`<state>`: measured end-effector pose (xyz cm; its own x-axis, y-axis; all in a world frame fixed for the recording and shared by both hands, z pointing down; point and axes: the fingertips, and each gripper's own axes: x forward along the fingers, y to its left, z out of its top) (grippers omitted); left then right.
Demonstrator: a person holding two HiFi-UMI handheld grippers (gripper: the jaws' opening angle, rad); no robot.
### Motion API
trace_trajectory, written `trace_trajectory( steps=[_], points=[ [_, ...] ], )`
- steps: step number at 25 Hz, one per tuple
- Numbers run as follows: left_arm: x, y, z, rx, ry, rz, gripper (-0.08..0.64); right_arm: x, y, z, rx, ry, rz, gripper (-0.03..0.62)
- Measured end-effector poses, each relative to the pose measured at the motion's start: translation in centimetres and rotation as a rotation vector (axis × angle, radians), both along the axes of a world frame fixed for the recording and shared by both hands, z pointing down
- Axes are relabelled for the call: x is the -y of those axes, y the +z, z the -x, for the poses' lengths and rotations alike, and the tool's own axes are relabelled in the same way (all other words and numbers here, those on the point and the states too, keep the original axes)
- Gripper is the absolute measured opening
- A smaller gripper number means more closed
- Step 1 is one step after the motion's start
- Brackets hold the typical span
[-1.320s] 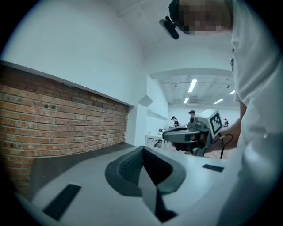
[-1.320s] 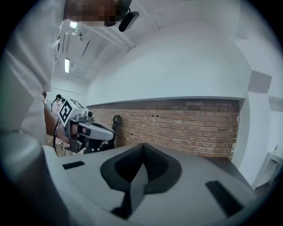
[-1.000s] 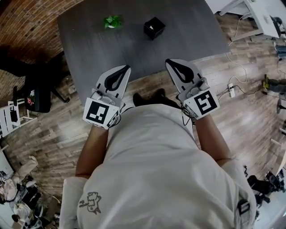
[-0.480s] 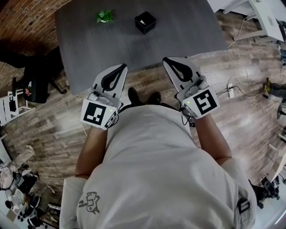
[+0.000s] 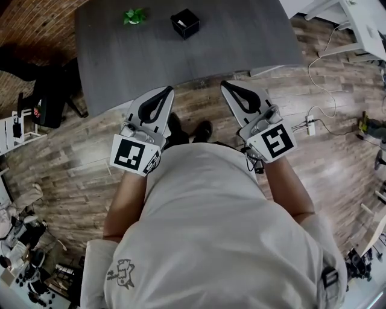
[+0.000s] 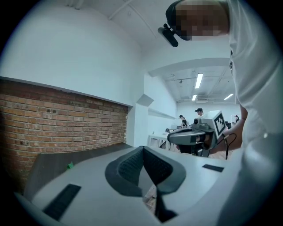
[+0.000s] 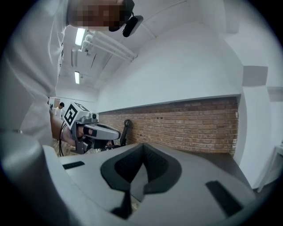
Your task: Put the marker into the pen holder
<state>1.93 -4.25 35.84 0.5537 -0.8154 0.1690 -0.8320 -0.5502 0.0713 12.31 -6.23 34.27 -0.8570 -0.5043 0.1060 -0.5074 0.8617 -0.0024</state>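
Observation:
A black square pen holder (image 5: 184, 23) stands near the far edge of the dark grey table (image 5: 241, 36), with something pale showing inside it. A small green object (image 5: 134, 16) lies to its left; it also shows as a green speck (image 6: 70, 166) in the left gripper view. I cannot make out a marker as such. My left gripper (image 5: 167, 90) and right gripper (image 5: 227, 84) hang side by side over the wooden floor, short of the table's near edge. Both are shut with nothing between their jaws (image 6: 143, 148) (image 7: 142, 145).
A black chair (image 5: 51, 96) stands left of the table by the brick wall. Cables and a power strip (image 5: 311, 122) lie on the floor at right. A white desk (image 5: 362, 24) fills the top right corner. The person's shoes (image 5: 187, 130) are below the grippers.
The table, pen holder and green object have slid up and away in the head view. The grippers, earlier over the table's near edge, now hang over the floor, still shut.

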Motion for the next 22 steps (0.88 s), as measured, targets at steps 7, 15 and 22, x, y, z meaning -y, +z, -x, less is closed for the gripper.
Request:
trace_trajectory(
  steps=[7,15,22],
  points=[
    [-1.8,-0.4,-1.7,0.048,0.009,-0.003,0.011,-1.5,0.1,-1.5,0.037,-0.002,0.001,0.005],
    [-4.3,-0.4,-2.5,0.053,0.067,-0.008,0.011,-4.3,-0.5,-2.5,0.052,0.06,-0.028,0.005],
    [-7.1,-1.7,-0.2,0.028,0.114,-0.054,0.011,-8.2,-1.5,0.0,0.043,0.097,-0.048,0.005]
  ],
)
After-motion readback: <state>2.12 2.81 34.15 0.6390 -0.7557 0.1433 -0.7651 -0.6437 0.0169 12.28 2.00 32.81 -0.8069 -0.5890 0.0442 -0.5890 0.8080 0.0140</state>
